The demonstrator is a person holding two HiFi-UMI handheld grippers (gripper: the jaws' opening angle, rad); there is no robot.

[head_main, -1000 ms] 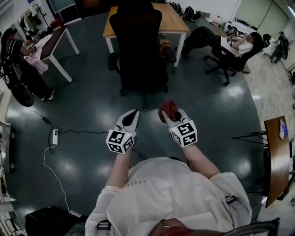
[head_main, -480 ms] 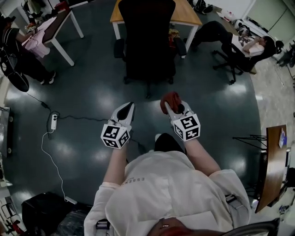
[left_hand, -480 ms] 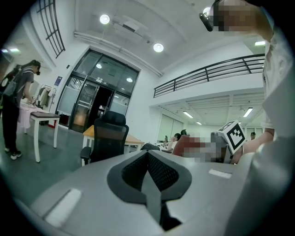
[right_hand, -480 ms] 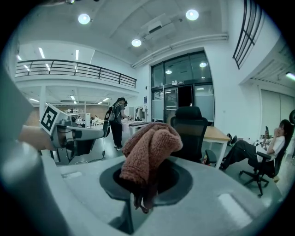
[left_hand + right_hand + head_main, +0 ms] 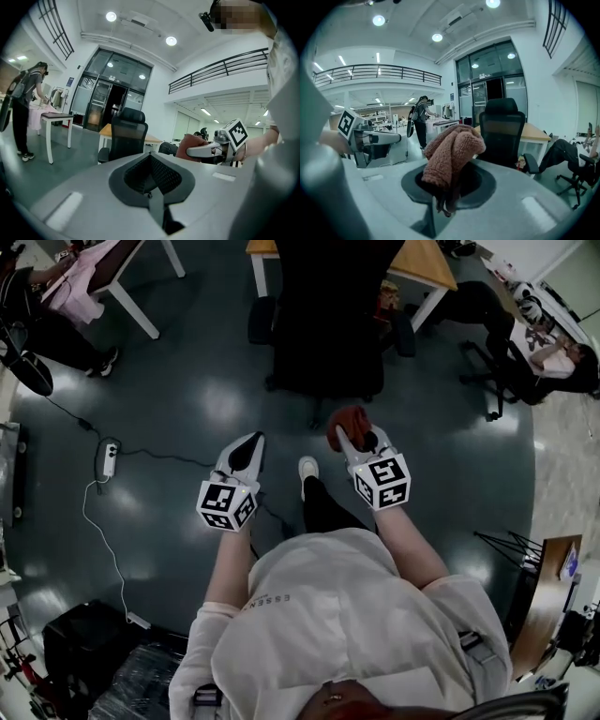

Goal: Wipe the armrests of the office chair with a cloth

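Two grippers are held out at the middle of the head view, and neither has reached the work yet. The right gripper (image 5: pixel 349 435) is pinching a bunched reddish-brown cloth (image 5: pixel 345 420), which in the right gripper view stands up out of the clamped jaws. The left gripper (image 5: pixel 251 444) has its jaws pressed together with nothing between them. The black office chair (image 5: pixel 328 324) stands at the top centre of the frame with its back toward the person, well apart from both grippers, in front of a wooden table (image 5: pixel 436 263). One armrest (image 5: pixel 262 320) shows at the upper left of the chair and the other armrest (image 5: pixel 404 334) at its upper right. The step in hand looks like the approach. The next move probably calls for carrying the cloth round the chair back to the nearer pad and laying it flat on top. The chair may roll or swivel under pressure, so the empty gripper could steady it.
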